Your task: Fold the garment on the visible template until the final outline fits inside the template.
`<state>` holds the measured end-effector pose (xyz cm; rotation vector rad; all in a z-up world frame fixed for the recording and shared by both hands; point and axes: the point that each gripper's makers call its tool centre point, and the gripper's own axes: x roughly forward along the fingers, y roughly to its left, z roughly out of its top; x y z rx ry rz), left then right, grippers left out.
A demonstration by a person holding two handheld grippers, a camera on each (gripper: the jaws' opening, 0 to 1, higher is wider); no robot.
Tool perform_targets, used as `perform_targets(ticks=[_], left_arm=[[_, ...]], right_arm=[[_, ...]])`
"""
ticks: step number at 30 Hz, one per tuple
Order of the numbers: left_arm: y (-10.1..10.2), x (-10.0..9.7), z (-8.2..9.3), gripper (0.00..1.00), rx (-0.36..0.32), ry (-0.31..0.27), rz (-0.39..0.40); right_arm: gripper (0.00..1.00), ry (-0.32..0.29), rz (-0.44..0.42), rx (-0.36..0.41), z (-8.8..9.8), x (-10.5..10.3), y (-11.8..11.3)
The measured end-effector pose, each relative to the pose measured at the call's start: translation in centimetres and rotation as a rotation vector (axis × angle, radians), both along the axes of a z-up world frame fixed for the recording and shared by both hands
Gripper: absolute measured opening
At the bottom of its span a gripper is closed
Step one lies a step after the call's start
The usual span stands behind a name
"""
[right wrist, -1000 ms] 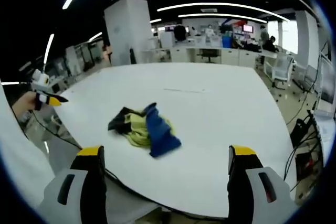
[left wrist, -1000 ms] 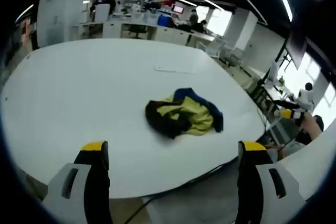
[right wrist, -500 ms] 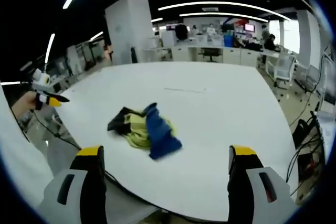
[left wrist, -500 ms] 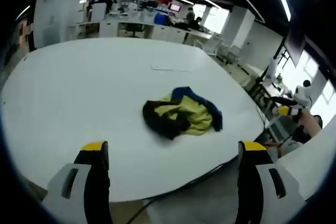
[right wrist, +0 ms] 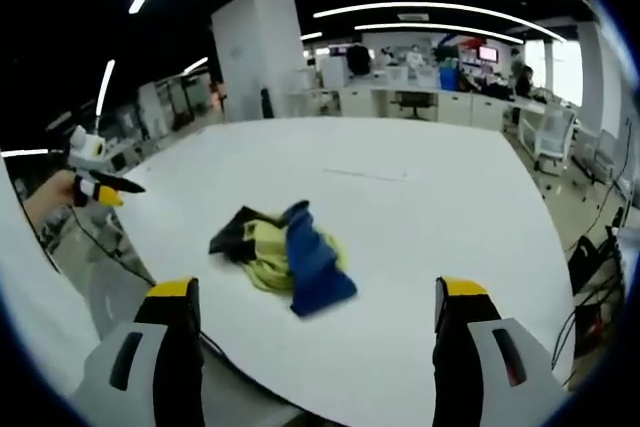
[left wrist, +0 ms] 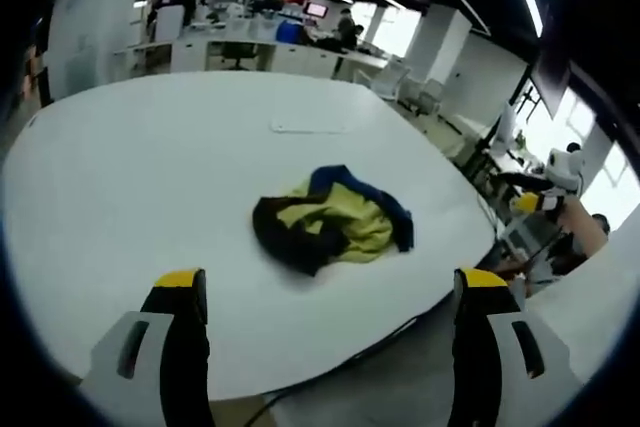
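A crumpled garment in yellow, black and blue lies in a heap on the big white round table. My left gripper hangs open short of the table's near edge, its jaws wide apart and well away from the cloth. In the right gripper view the same garment lies with its blue part nearest, and my right gripper is open above the table edge, holding nothing. A faint thin rectangular mark sits on the table beyond the heap. A hand holds each gripper at the edge of the other's view: the right gripper and the left gripper.
Office desks, chairs and screens stand behind the table, with a wide white column at the back. A dark cable hangs by the near table edge. A white sleeve fills the lower left.
Both views have shifted a little with the hands. The garment lies in the same heap on the table. Both grippers stay open.
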<state>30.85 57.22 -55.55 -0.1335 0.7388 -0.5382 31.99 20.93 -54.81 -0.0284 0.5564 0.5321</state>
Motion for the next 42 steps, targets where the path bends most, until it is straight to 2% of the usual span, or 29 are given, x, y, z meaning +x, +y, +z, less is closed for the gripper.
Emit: perform_targets(ticks=[10, 19, 23, 32, 42], left_arm=[[-0.3, 0.9, -0.7, 0.99, 0.017, 0.013, -0.024], [-0.7, 1.7, -1.0, 0.99, 0.014, 0.024, -0.035], [-1.0, 1.9, -1.1, 0.99, 0.003, 0.026, -0.043], [-1.4, 2.5, -1.6, 0.99, -0.003, 0.035, -0.051], [-1.9, 3.0, -2.4, 0.99, -0.009, 0.053, -0.058]], right_arm=[[0.96, 0.01, 0.041, -0.015, -0.4, 1.4, 1.0], [0.96, 0.024, 0.065, -0.012, -1.1, 2.3, 1.7], [0.96, 0.016, 0.081, -0.017, -0.9, 2.8, 2.2], [0.94, 0.023, 0.105, 0.012, -1.3, 4.1, 3.3], [0.92, 0.019, 0.148, -0.027, -2.0, 5.0, 4.4]])
